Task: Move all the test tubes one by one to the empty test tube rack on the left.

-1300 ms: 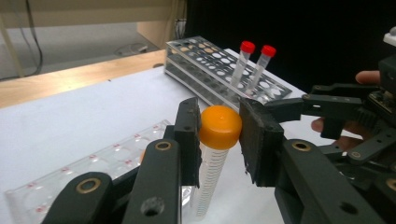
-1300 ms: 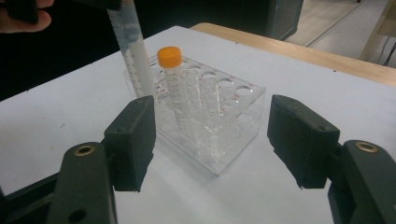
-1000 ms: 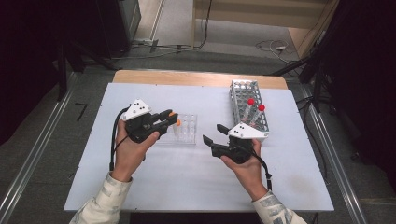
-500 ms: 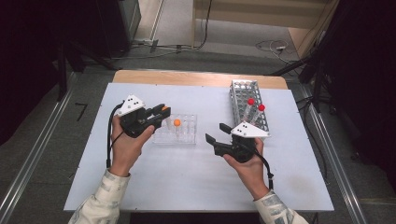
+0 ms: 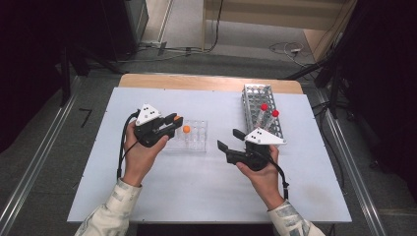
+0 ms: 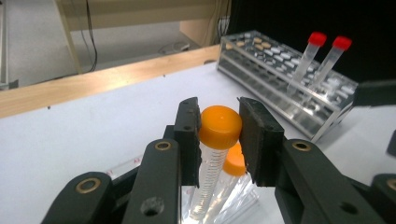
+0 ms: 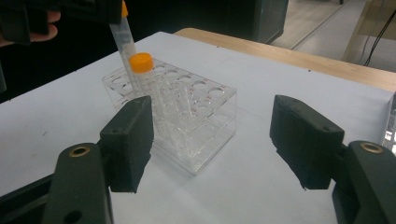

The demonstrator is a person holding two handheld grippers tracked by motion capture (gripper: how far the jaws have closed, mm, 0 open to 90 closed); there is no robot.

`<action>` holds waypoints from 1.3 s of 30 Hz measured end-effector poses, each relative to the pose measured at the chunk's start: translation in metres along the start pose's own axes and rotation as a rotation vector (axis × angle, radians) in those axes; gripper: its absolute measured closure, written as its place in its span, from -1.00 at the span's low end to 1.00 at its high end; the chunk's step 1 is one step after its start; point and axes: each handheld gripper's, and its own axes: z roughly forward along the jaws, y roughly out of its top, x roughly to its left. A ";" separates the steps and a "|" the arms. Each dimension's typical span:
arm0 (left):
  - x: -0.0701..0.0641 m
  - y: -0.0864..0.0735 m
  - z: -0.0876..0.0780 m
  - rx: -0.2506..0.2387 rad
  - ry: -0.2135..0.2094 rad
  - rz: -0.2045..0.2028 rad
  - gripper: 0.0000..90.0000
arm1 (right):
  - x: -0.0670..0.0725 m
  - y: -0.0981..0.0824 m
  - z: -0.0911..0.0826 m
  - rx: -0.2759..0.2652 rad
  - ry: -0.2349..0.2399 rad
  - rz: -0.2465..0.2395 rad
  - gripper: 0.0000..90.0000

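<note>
Orange-capped clear plastic tube clamped between the pads of the left tool, gripped at the cap and hanging near upright below it. Directly beneath that tool, clear acrylic tube rack resting on the white counter, with a second orange-capped tube standing in one of its holes just behind and below the held one. Held tube's lower end down among the rack's holes at the far corner as seen from the right tool's camera, just beside the standing tube; whether seated in a hole or merely touching the rim, impossible to tell. From above, left tool poised over the left end of the rack, standing tube's orange cap just ahead of its tips. Right tool with jaws wide apart and nothing between them, having just been opening further; rack ahead of it and slightly toward its left jaw, well short of contact. From above, right tool pointing toward the rack from the other side, near but apart. Behind the right tool, metal wire rack carrying two red-capped clear tubes leaning side by side, also visible ahead of the left tool and off to its right.
</note>
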 end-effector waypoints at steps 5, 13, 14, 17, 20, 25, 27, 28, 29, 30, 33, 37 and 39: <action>-0.002 -0.006 0.005 0.032 0.007 0.013 0.55 | -0.001 0.000 -0.001 0.001 -0.006 0.003 -0.39; 0.000 -0.009 0.005 0.046 0.006 -0.001 0.51 | -0.002 0.000 -0.001 0.003 -0.004 0.008 -0.42; 0.000 -0.009 0.005 0.047 0.003 -0.005 0.48 | -0.002 0.000 -0.001 0.001 -0.003 0.009 -0.42; 0.000 -0.008 0.004 0.048 -0.006 -0.012 0.39 | -0.002 0.000 -0.001 -0.002 -0.005 0.008 -0.41; 0.000 -0.008 0.003 0.041 -0.013 -0.023 0.34 | -0.003 0.000 -0.002 -0.005 -0.011 0.011 -0.41; 0.001 -0.006 0.001 0.026 -0.025 -0.049 0.20 | -0.006 0.001 -0.005 -0.012 -0.026 0.015 -0.41; 0.002 -0.006 0.000 0.017 -0.031 -0.064 0.06 | -0.010 0.003 -0.007 -0.017 -0.045 0.015 -0.42; 0.003 -0.005 0.000 0.008 -0.031 -0.077 -0.03 | -0.012 0.004 -0.009 -0.019 -0.060 0.018 -0.42; 0.003 -0.005 -0.001 0.005 -0.020 -0.082 -0.14 | -0.015 0.005 -0.010 -0.016 -0.094 0.007 -0.42; 0.004 -0.005 -0.001 0.003 -0.003 -0.088 -0.21 | -0.018 0.006 -0.012 -0.014 -0.150 -0.022 -0.42; 0.007 -0.004 -0.003 -0.006 0.027 -0.110 -0.38 | -0.034 0.008 -0.019 -0.022 -0.229 -0.019 -0.42; 0.009 -0.003 -0.004 -0.019 0.023 -0.134 -0.47 | -0.060 0.009 -0.030 -0.040 -0.299 0.042 -0.42; 0.009 -0.003 -0.004 -0.024 0.025 -0.136 -0.47 | -0.071 0.009 -0.035 -0.044 -0.329 0.067 -0.42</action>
